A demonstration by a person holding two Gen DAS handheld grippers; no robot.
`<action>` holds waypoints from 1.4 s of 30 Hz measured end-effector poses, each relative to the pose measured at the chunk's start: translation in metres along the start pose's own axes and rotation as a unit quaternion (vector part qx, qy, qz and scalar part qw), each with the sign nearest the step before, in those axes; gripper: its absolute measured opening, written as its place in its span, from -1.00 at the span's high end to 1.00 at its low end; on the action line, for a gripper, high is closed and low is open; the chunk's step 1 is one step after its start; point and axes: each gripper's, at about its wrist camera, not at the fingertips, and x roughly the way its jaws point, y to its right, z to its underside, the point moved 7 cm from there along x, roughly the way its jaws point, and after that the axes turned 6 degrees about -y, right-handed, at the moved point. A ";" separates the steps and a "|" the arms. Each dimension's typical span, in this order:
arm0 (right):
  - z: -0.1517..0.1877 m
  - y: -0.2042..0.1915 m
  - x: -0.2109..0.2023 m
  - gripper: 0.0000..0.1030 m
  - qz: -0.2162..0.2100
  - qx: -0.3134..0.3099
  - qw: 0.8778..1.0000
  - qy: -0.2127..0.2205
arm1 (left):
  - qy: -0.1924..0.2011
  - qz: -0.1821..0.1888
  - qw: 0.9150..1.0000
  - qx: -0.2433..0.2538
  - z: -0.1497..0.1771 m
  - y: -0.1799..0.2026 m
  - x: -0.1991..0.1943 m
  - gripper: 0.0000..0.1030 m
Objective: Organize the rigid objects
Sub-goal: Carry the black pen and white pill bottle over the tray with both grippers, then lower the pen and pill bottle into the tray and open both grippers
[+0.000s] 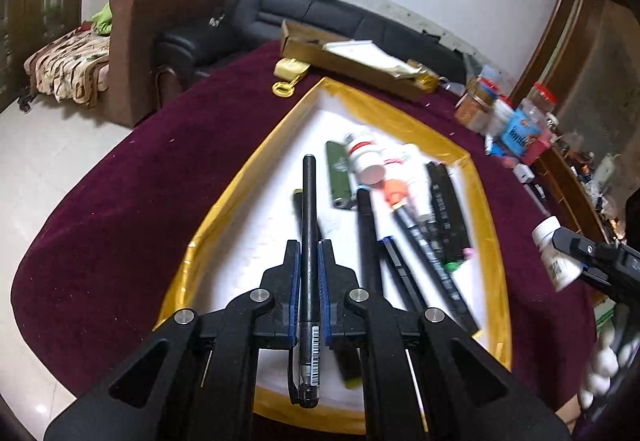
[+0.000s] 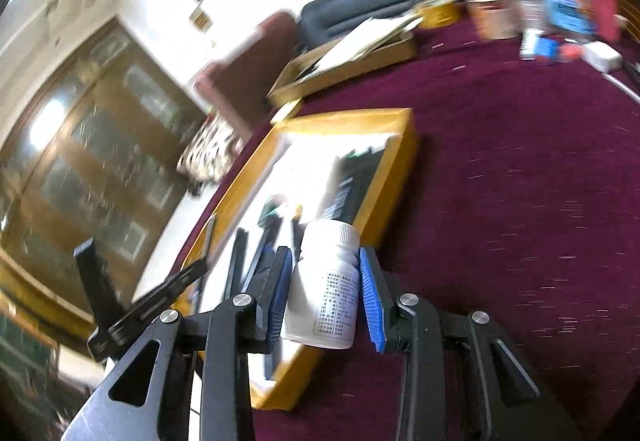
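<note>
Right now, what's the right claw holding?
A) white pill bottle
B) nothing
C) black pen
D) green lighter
A: the right claw has its blue pads against both sides of a white pill bottle beside the yellow tray; the black pen is in the left claw.

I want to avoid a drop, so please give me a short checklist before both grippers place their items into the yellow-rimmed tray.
1. Left gripper shut on black pen: ok.
2. Right gripper shut on white pill bottle: ok.
3. Free white floor in the yellow-rimmed tray beyond the pen: ok.
4. Pen already over the tray: ok.
5. Bottle over the tray: cannot tell, the view is blurred.
</note>
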 end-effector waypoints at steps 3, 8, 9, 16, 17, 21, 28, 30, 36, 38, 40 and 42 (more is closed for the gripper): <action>0.006 -0.027 0.027 0.40 0.000 -0.024 0.999 -0.025 | -0.005 -0.002 1.000 -0.006 0.001 -0.006 0.006 0.87; -0.001 -0.064 0.066 0.40 -0.009 -0.034 0.998 -0.057 | 0.016 0.022 0.999 -0.019 0.008 -0.011 -0.012 0.44; -0.006 -0.067 0.073 0.40 -0.010 -0.034 0.998 -0.059 | 0.023 0.026 0.999 -0.023 0.010 -0.012 -0.018 0.20; -0.043 -0.102 0.140 0.40 0.009 -0.033 0.995 -0.090 | 0.041 0.053 0.997 -0.040 0.017 -0.017 -0.040 0.09; -0.046 -0.106 0.151 0.40 0.020 -0.039 0.995 -0.093 | 0.041 0.053 0.997 -0.038 0.018 -0.017 -0.041 0.08; -0.055 -0.109 0.181 0.39 0.051 -0.045 0.993 -0.101 | 0.042 0.051 0.997 -0.040 0.019 -0.022 -0.046 -0.04; -0.057 -0.107 0.154 0.27 0.052 -0.038 0.996 -0.068 | 0.047 0.039 0.998 -0.031 0.015 -0.018 -0.049 -0.15; -0.051 -0.106 0.130 0.27 0.052 -0.050 0.996 -0.047 | 0.054 0.034 0.998 -0.023 0.013 -0.013 -0.051 -0.15; -0.019 -0.087 0.048 0.05 0.087 -0.086 0.992 0.042 | 0.192 -0.114 0.975 0.018 0.008 0.012 -0.108 -0.38; -0.008 -0.079 0.022 -0.13 0.101 -0.092 0.988 0.077 | 0.255 -0.148 0.955 0.011 0.011 0.025 -0.135 -1.00; 0.004 -0.068 -0.001 -0.28 0.119 -0.092 0.983 0.108 | 0.313 -0.116 0.943 0.008 0.017 0.047 -0.154 -1.00; 0.011 -0.059 -0.015 -0.32 0.128 -0.088 0.981 0.118 | 0.288 -0.091 0.953 0.026 0.013 0.066 -0.144 -1.00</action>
